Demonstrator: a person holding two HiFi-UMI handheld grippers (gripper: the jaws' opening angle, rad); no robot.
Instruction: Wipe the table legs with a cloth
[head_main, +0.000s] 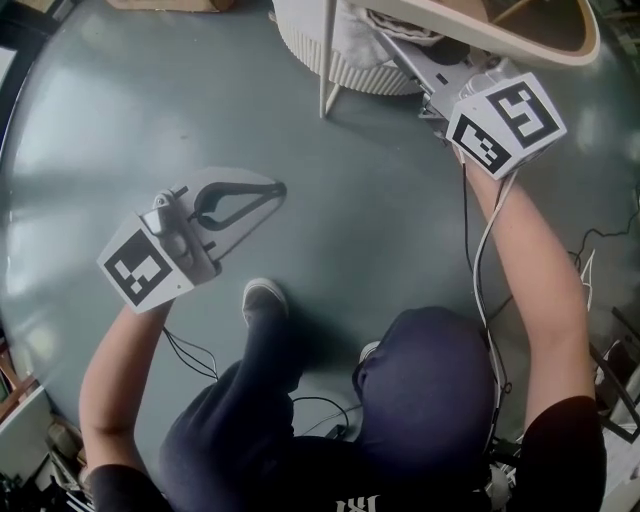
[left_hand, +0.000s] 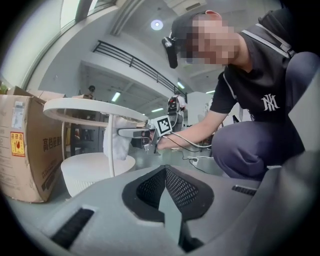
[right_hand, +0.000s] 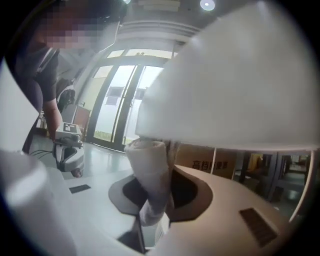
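A soft white cloth (right_hand: 150, 165), rolled into a thick tube, is clamped between the jaws of the right hand-held gripper (right_hand: 156, 197). It is held upright just under the smooth rim of the round white desk (right_hand: 225, 90), close beside a thin white leg (left_hand: 110, 150). The left hand-held gripper (head_main: 270, 192) is held low over the matte grey-green floor (head_main: 380, 220), well apart from the desk, its mesh-padded jaws brought together at the tips with nothing between them. A ribbed white round container (head_main: 330, 60) is seen beneath the desk, and a cardboard box (left_hand: 20, 145) near it.
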